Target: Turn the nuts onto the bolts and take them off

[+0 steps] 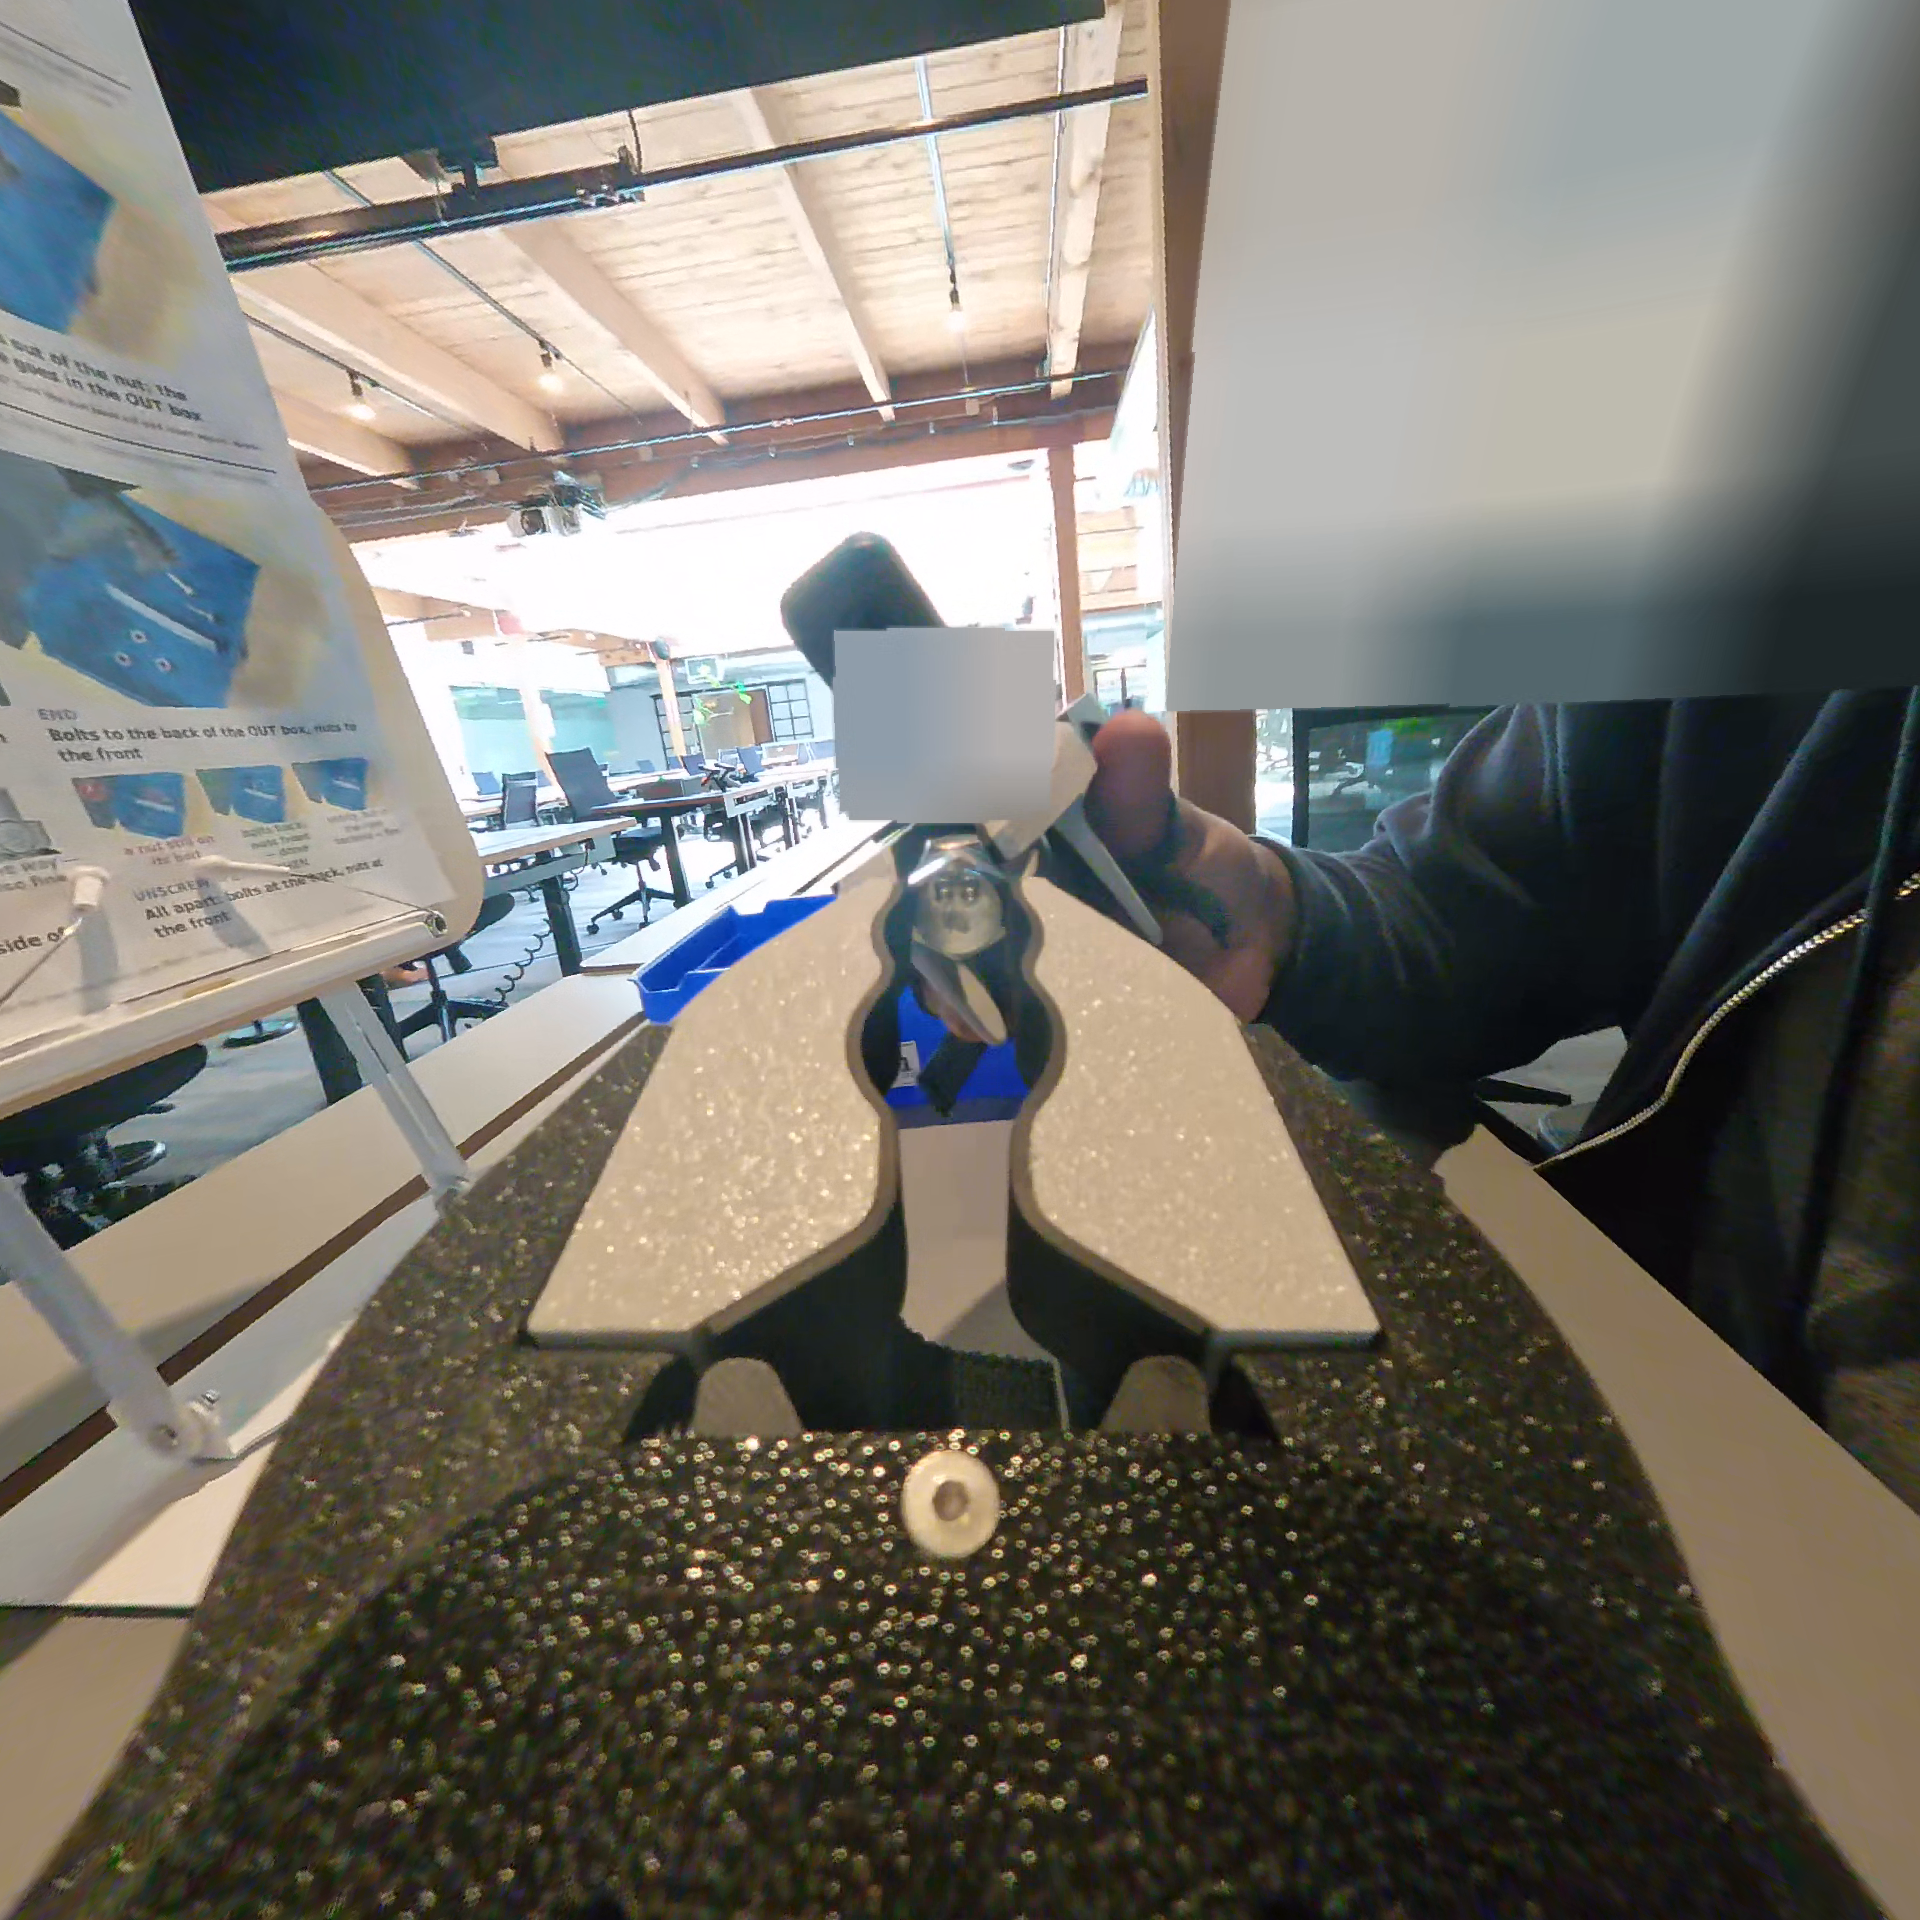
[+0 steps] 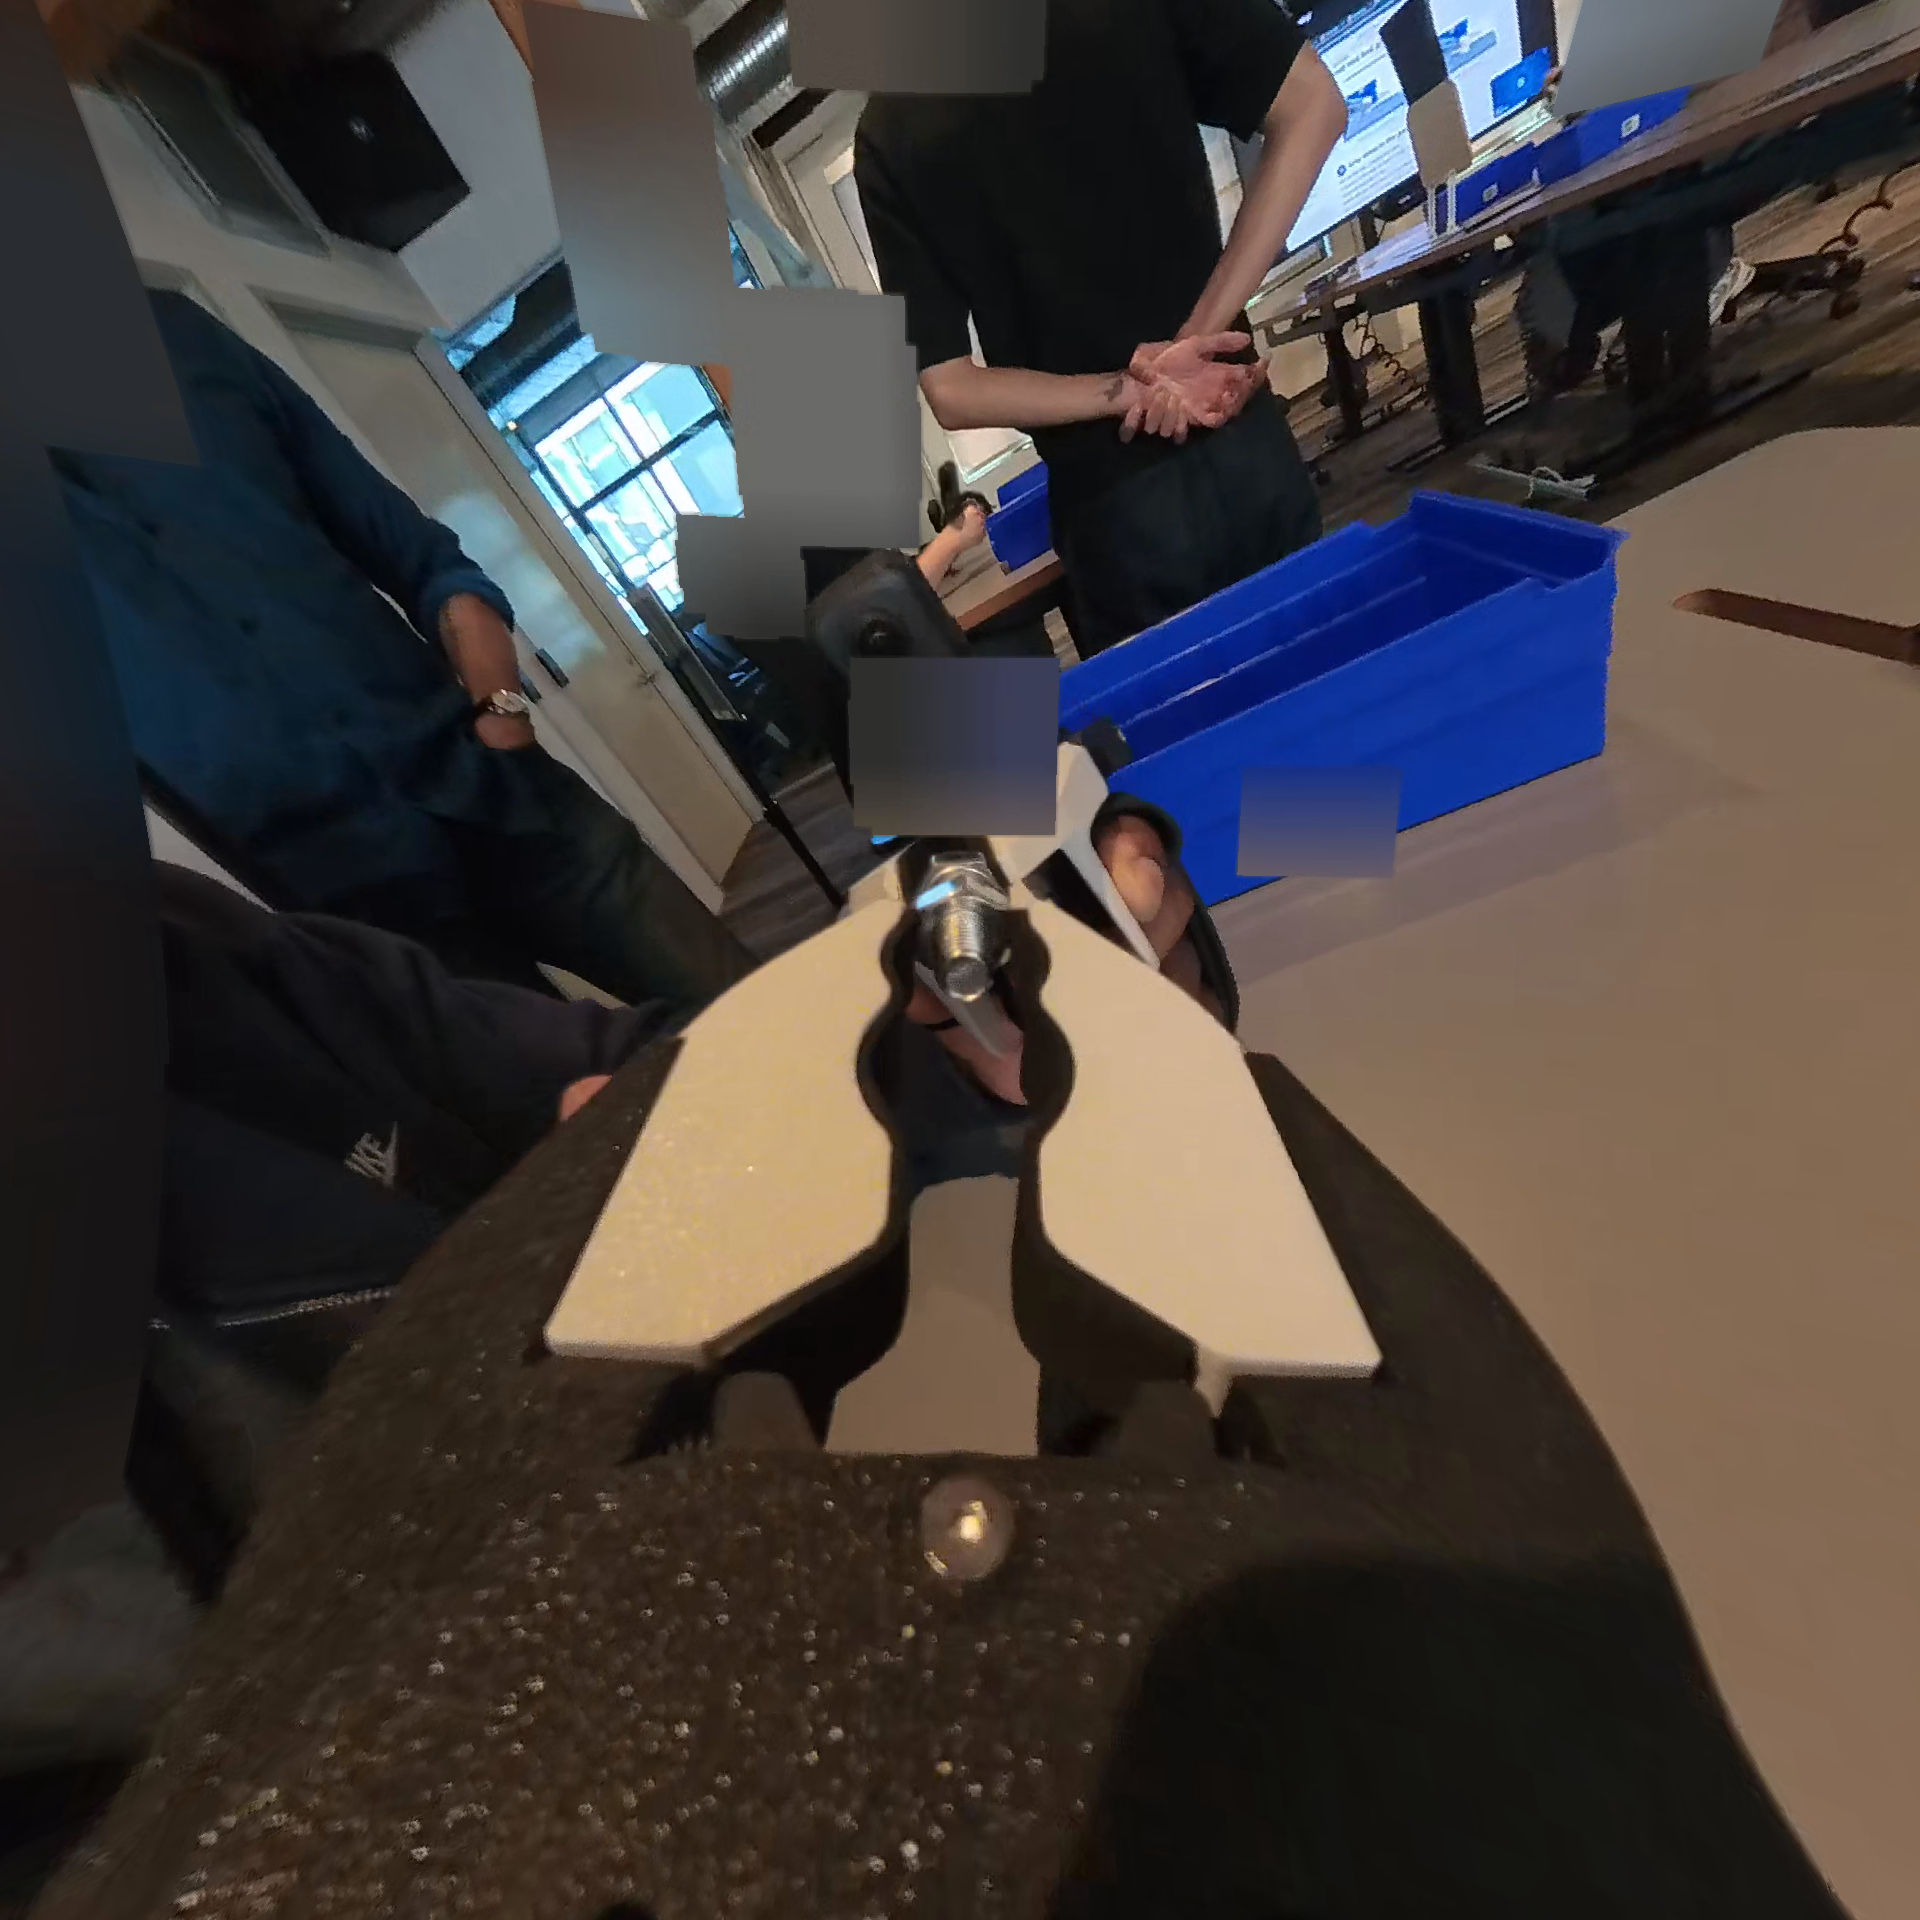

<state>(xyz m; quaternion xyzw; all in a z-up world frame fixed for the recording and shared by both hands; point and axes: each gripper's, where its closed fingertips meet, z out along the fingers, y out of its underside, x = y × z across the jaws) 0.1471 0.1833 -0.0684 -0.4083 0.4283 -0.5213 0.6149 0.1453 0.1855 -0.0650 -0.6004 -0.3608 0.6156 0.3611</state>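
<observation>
In the left wrist view, my left gripper (image 1: 956,896) is shut on the hex head of a silver bolt (image 1: 954,920), and the head faces the camera. In the right wrist view, my right gripper (image 2: 961,914) is shut on the silver nut (image 2: 958,885), which sits on the bolt's threaded shank (image 2: 964,961); the thread end points at the camera. The two grippers face each other tip to tip, above the table. In each view, a hand (image 1: 1195,883) (image 2: 1143,883) holds the opposite gripper just behind the bolt.
A blue bin (image 2: 1351,675) stands on the grey table (image 2: 1558,1143) to the right, and another blue bin (image 1: 727,951) shows behind the left gripper. An instruction board on a white stand (image 1: 156,623) is at the left. People (image 2: 1091,312) stand beyond the table edge.
</observation>
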